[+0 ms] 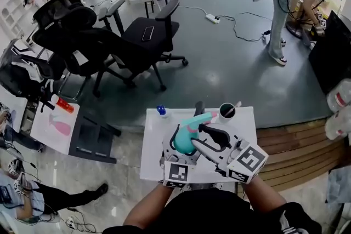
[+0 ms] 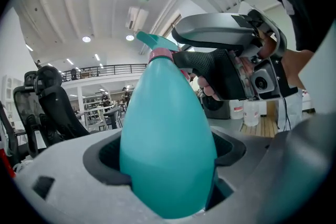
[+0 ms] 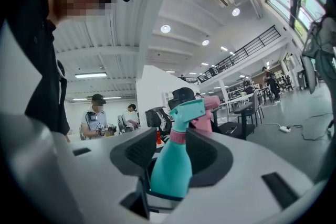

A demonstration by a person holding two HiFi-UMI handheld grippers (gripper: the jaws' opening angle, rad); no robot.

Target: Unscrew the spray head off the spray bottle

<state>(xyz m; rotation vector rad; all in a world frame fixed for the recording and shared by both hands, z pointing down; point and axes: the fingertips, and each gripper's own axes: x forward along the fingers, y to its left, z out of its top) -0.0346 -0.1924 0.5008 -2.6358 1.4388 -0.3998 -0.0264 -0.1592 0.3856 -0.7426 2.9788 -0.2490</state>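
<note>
In the head view much of the spray bottle (image 1: 188,137) is covered by the two grippers. Its base is hidden, so it cannot be told whether it is resting on the white table (image 1: 153,145) or is lifted clear of it. Only the upper teal body and the spray head (image 1: 201,117) are made out there, and neither pair of jaws can be read from above.

In the left gripper view the bottle's lower end is lost in the gap between the jaws of the left gripper (image 2: 168,168). The teal body fills that gap from side to side and is clamped by the dark pads on both flanks, so the bottle is held by its body. Above it the pink collar (image 2: 161,55) and the nozzle are seen, but the rest of the head is covered by the right gripper (image 2: 226,68) and by the fingers (image 2: 209,91) of the hand around it.

What is covered there is shown in the right gripper view: the pink trigger (image 3: 211,108) and the whole teal head. There the jaws of the right gripper stand apart on either side of the collar, with a sliver of space seen at the left pad. The neck is thus flanked but not gripped.

Only in the head view are a black cup (image 1: 226,111) and a blue-capped object (image 1: 161,110) shown at the table's far edge, with office chairs (image 1: 137,35) on the floor beyond.
</note>
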